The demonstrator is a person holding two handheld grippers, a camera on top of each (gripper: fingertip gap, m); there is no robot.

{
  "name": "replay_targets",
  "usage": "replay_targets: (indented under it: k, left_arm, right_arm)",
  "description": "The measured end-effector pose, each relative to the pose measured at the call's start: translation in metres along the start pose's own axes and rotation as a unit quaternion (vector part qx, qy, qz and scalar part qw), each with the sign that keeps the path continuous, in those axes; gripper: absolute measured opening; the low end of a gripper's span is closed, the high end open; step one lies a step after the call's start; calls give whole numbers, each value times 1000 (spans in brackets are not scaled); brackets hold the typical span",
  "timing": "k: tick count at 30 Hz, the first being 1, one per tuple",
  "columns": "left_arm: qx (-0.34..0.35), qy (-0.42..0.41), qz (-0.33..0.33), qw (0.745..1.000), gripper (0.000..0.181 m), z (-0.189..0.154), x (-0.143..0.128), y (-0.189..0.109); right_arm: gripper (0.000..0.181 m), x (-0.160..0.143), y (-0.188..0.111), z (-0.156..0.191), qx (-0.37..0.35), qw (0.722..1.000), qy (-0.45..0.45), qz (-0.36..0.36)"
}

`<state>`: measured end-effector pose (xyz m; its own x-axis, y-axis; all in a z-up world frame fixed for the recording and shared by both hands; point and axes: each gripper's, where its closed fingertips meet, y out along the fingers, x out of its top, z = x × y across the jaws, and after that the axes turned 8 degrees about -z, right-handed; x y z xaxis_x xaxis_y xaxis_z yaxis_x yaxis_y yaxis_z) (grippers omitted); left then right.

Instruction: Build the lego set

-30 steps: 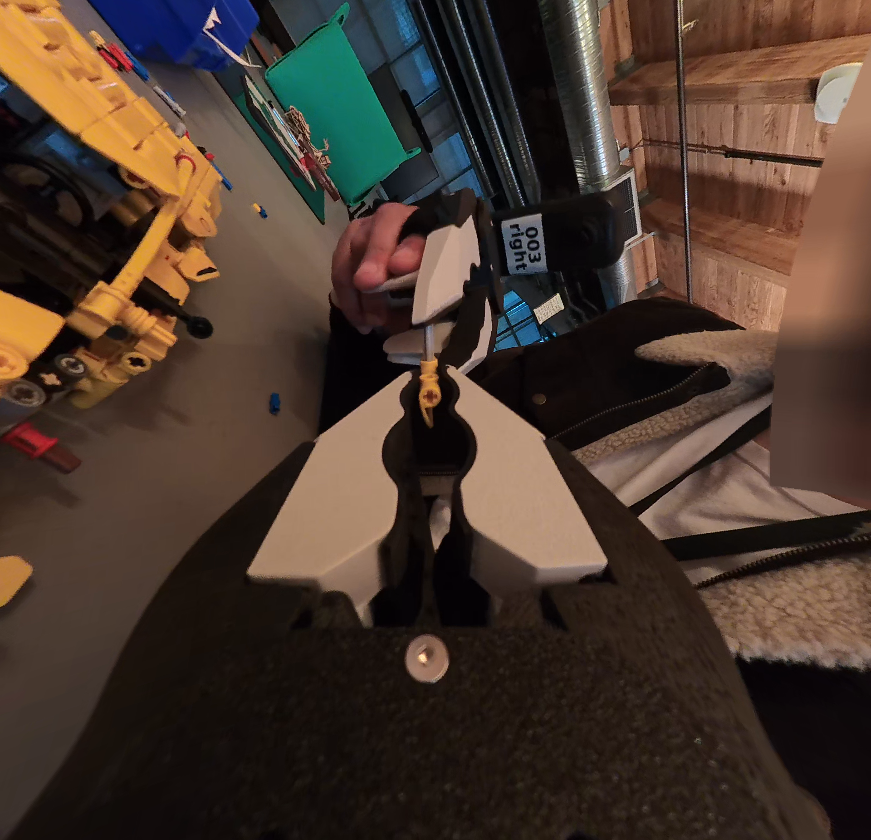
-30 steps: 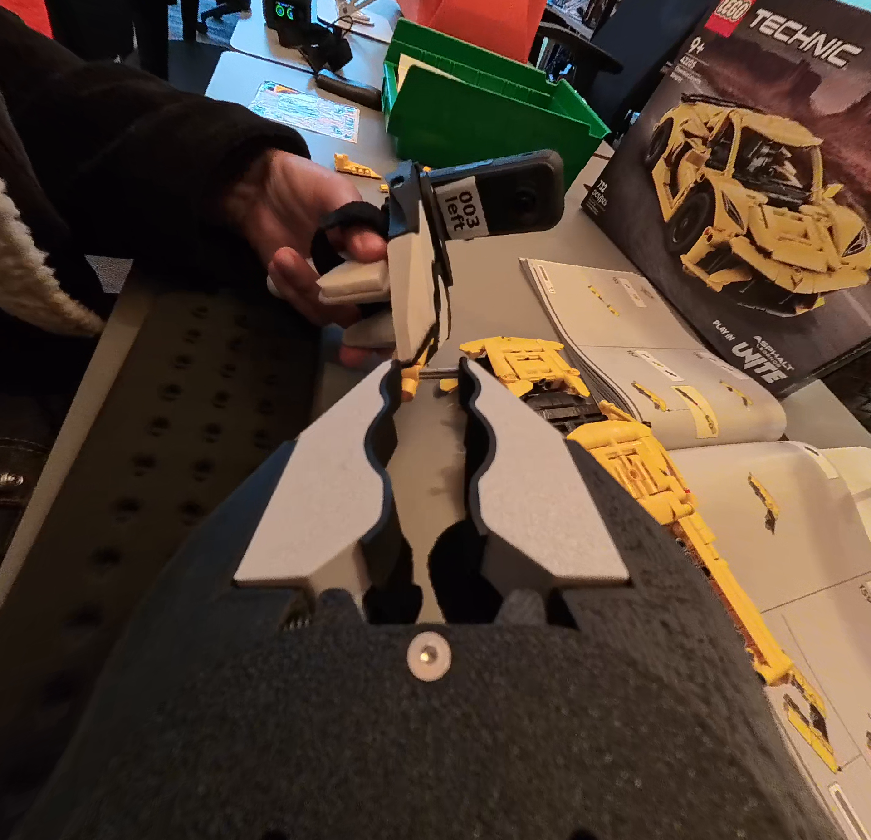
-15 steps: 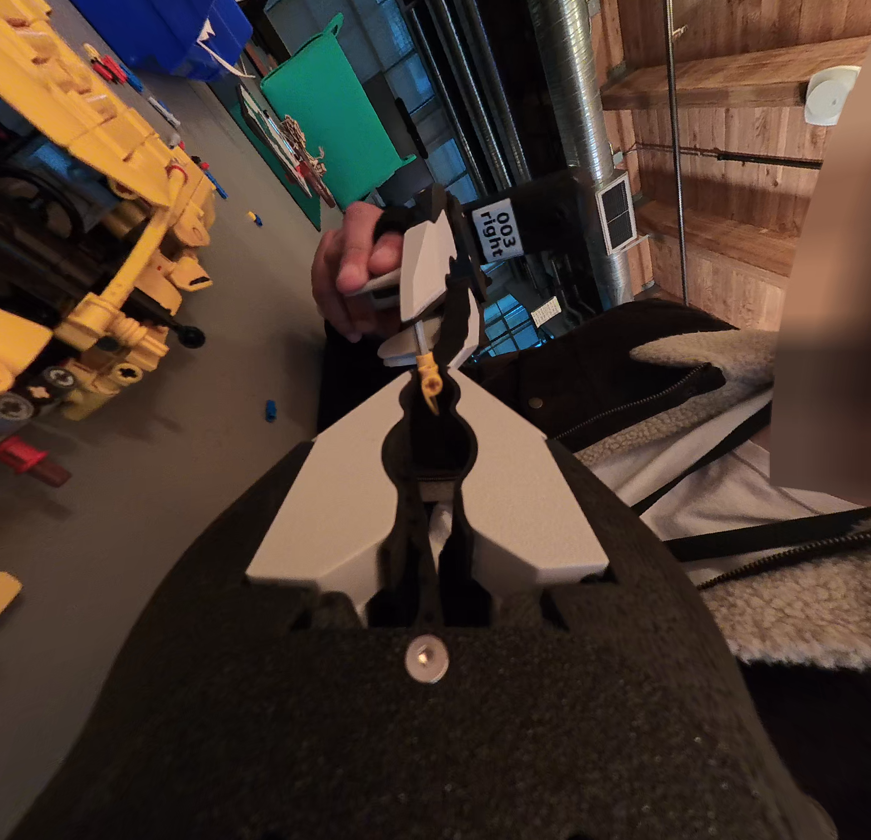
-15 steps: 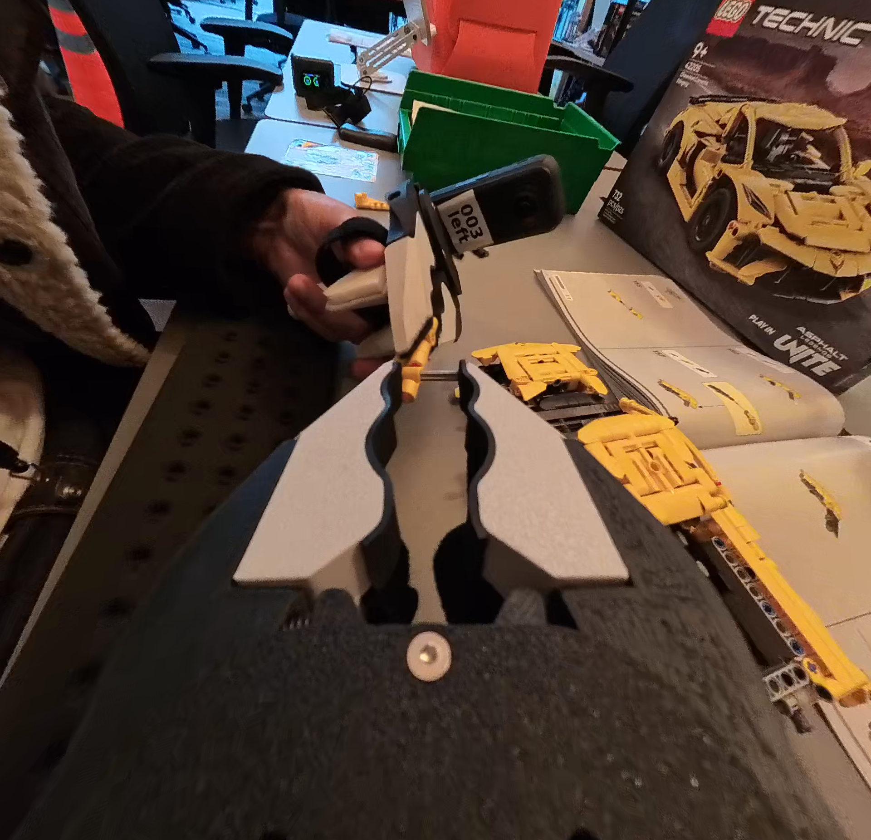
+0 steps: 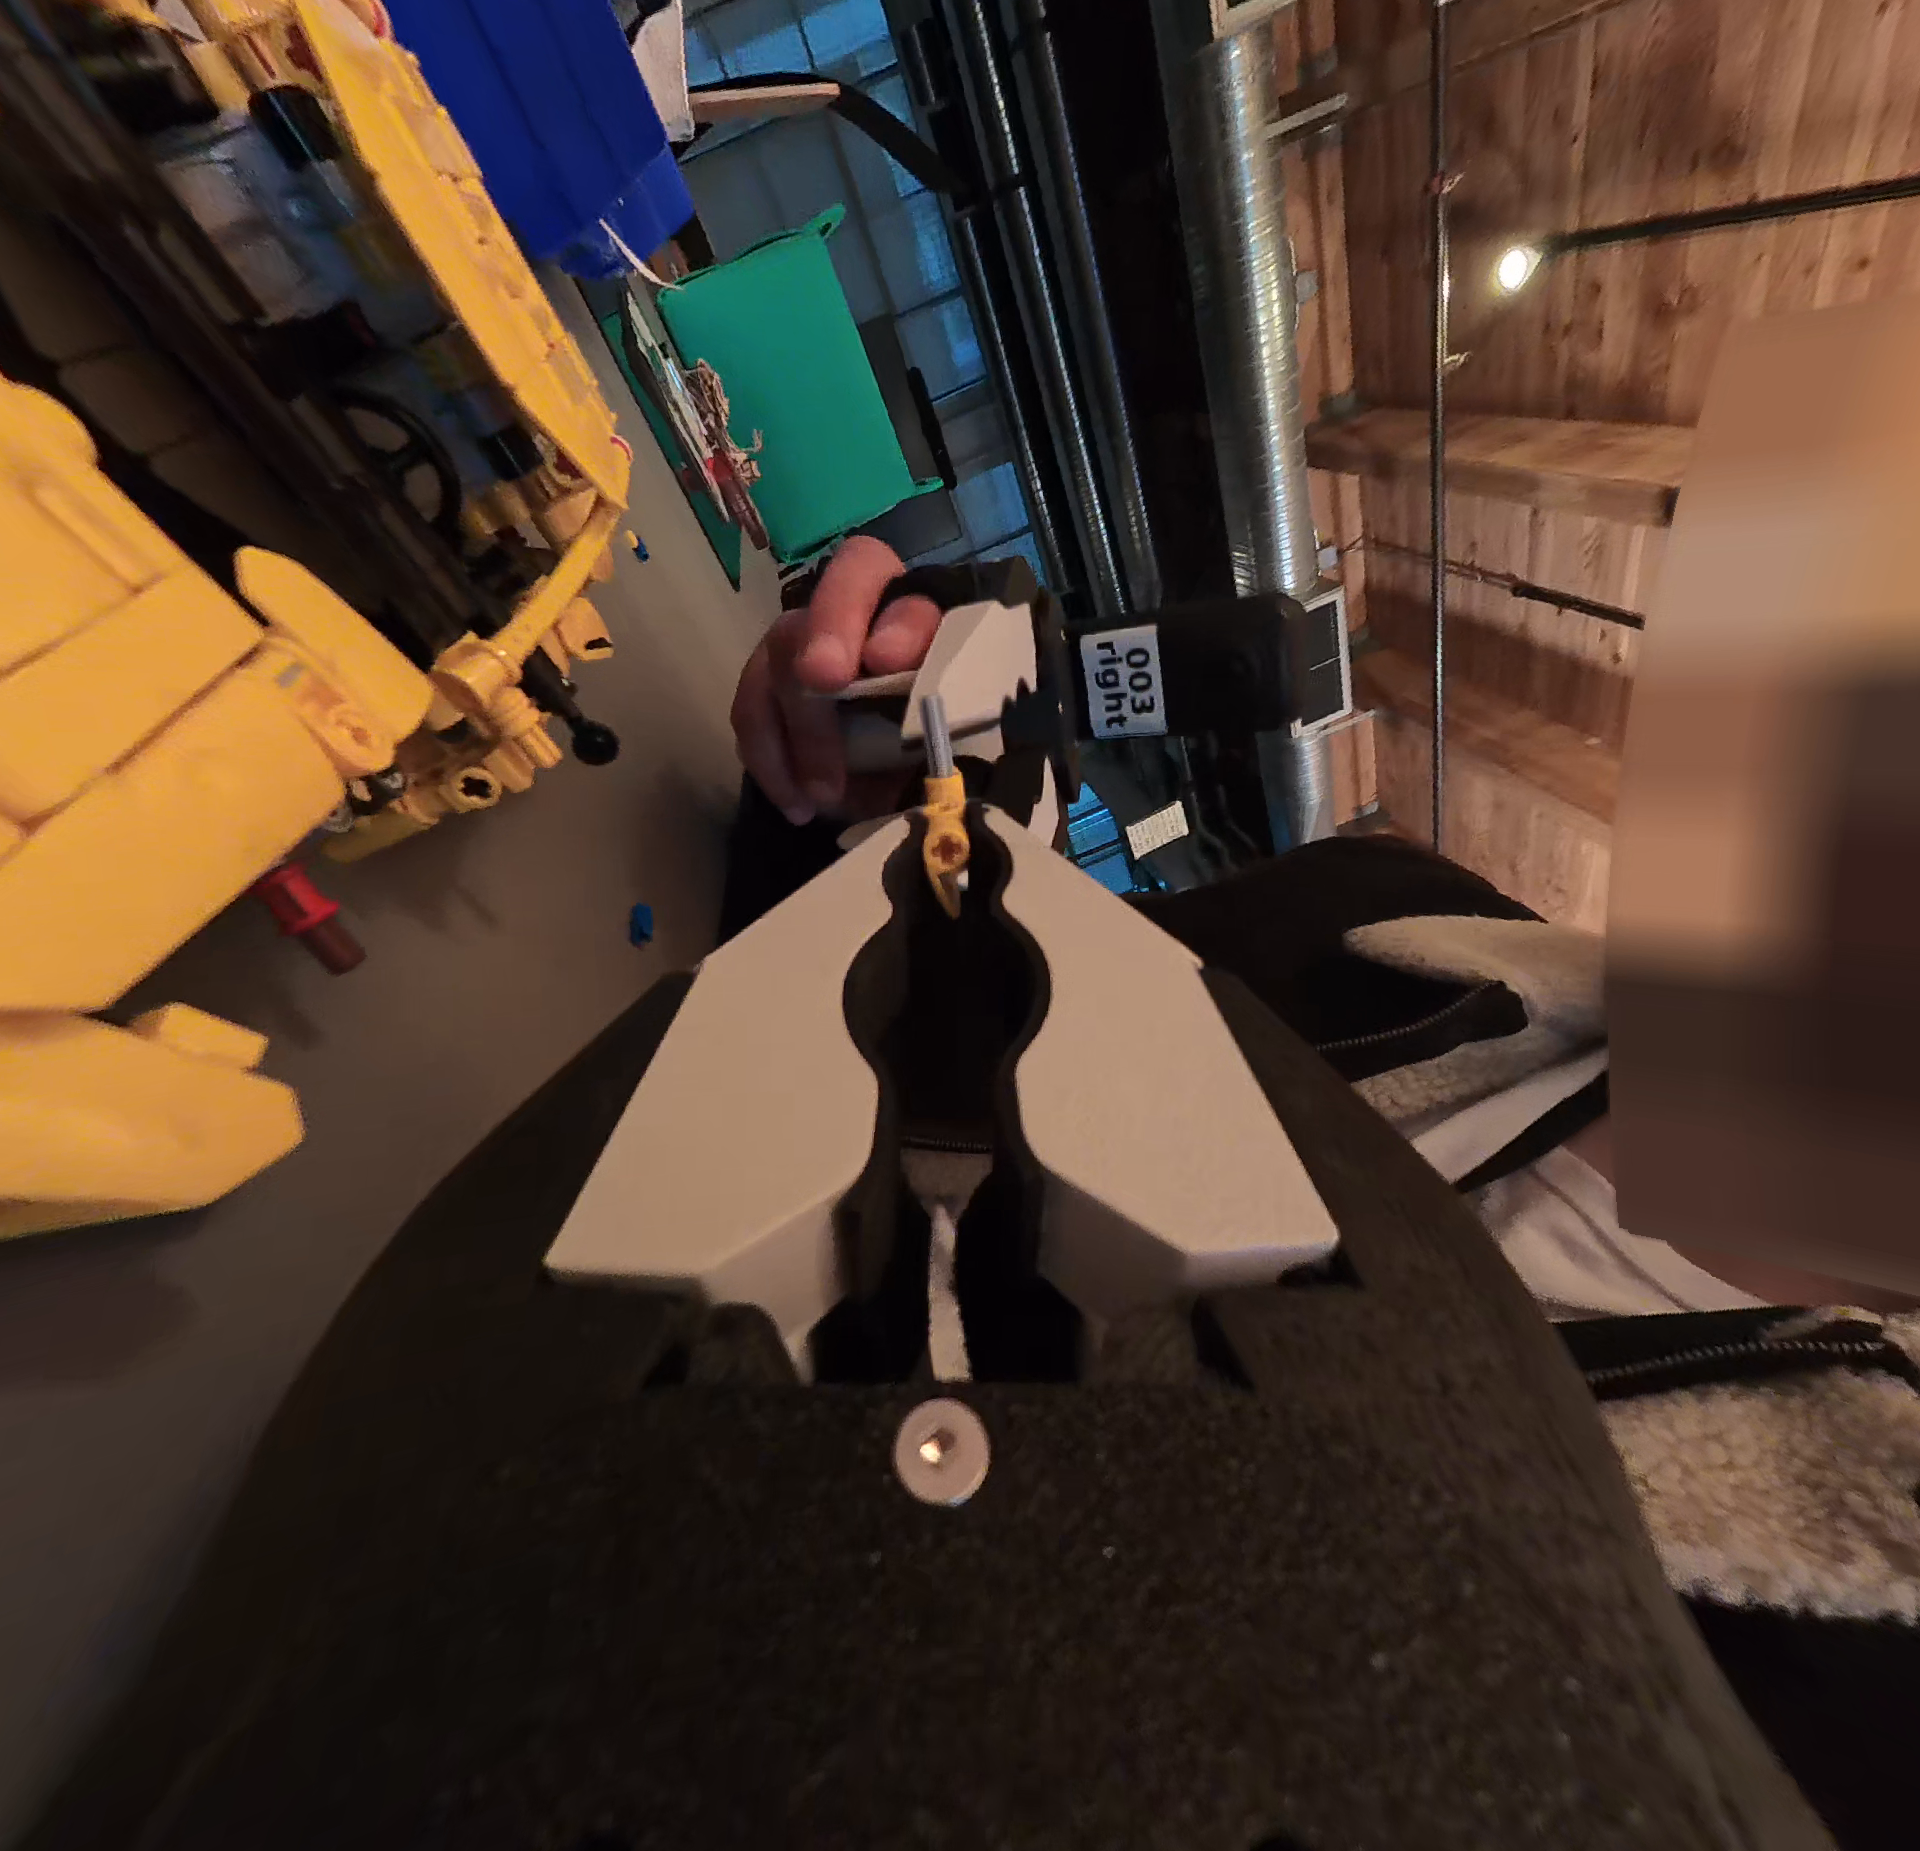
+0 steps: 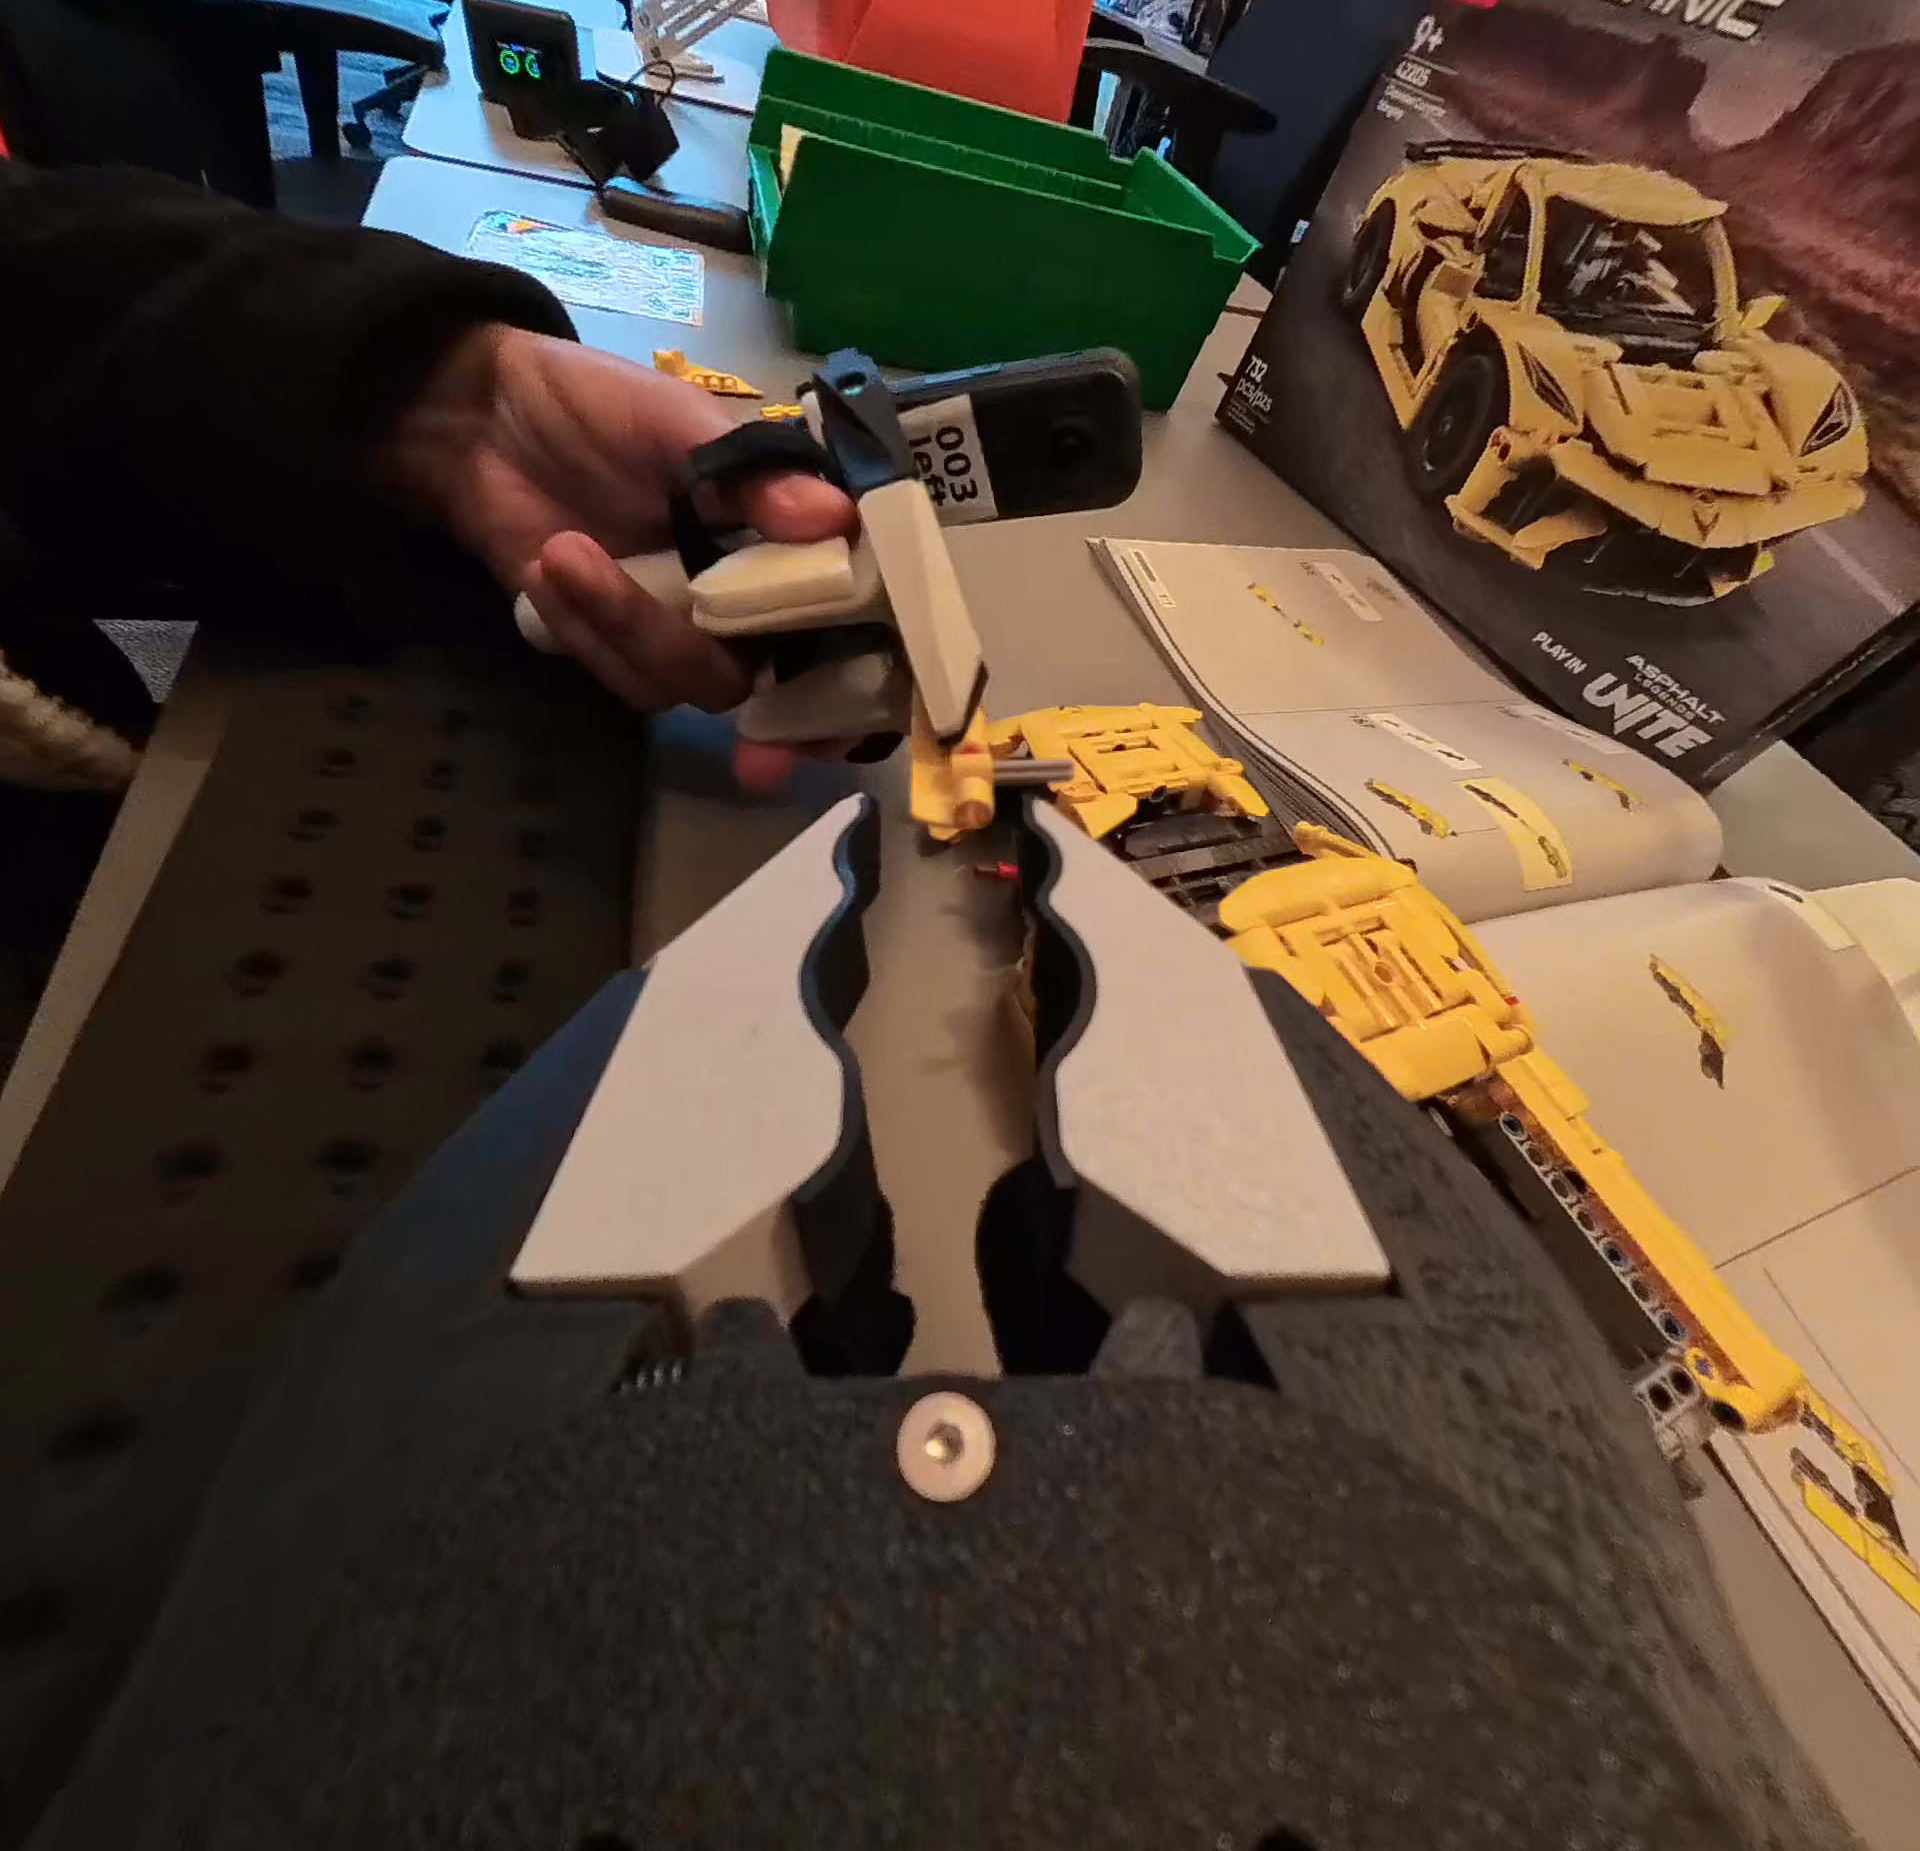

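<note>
Left wrist view: the left tool (image 5: 948, 835) grips a small yellow connector (image 5: 943, 851) at 12 o'clock, with a grey axle (image 5: 936, 736) pointing straight on toward the right tool (image 6: 940, 814). The right tool stands half open and empty, just beside the axle.

We see a green bin (image 6: 987, 243) at the back of the grey table (image 6: 1049, 596) — behind it an orange chair (image 6: 966, 4), and to its left a small black device (image 6: 520, 61) with a lit screen.
</note>
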<state>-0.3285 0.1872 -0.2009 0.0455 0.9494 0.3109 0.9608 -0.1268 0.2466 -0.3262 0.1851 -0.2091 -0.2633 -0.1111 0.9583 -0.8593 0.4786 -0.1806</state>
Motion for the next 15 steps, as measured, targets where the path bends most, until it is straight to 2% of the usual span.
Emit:
replay_targets:
  k: [5,15]
  left_arm:
    - [6,7,3,1000,6,1,-1,1]
    - [-18,43,2,999,9,-10,-2,1]
  right_arm:
    - [16,3,0,0,-9,1000,-10,-5]
    - [15,10,-14,-6,6,999,17,-29]
